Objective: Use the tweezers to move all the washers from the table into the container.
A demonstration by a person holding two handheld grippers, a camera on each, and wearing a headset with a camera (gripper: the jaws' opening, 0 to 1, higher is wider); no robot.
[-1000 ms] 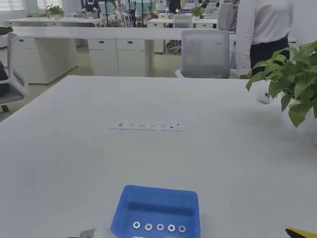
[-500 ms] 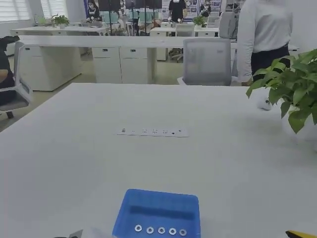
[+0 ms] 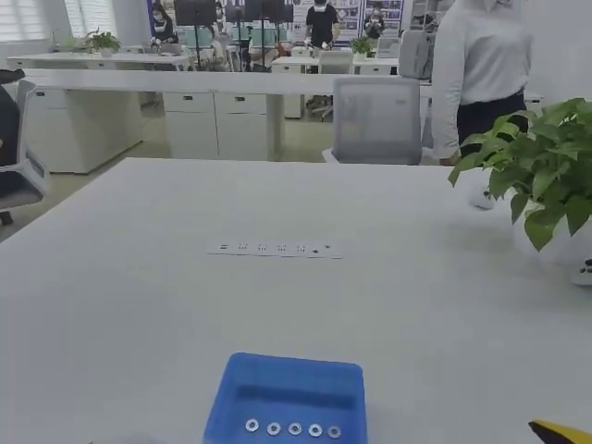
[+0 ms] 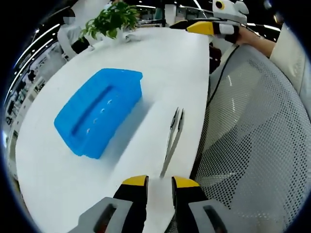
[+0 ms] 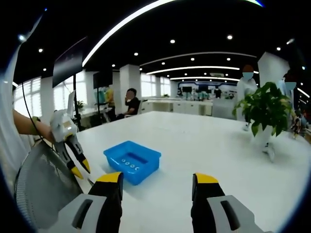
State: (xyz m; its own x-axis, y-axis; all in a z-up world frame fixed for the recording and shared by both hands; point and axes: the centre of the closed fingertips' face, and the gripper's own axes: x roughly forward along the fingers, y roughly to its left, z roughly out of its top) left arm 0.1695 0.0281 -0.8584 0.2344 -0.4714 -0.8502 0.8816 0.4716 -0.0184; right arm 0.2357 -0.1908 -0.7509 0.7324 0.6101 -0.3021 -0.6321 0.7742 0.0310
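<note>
Counting five washers (image 3: 293,429) lined up inside the blue container (image 3: 291,390), so calling this close to done. Got the tweezers (image 4: 173,138) lying flat near the table (image 4: 160,63) edge, just ahead of the left gripper (image 4: 160,182), jaws narrow and empty; right gripper (image 5: 157,178) gaping wide, also empty. Next, probably checking for strays; can't read the tiny marks on the mid-table strip (image 3: 275,249).

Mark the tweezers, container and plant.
tweezers (image 4: 170,144): left gripper view, midway along the arms.
container (image 3: 289,377): head view, bare blue at the far wall.
plant (image 3: 541,171): head view, middle of the leaves.
</note>
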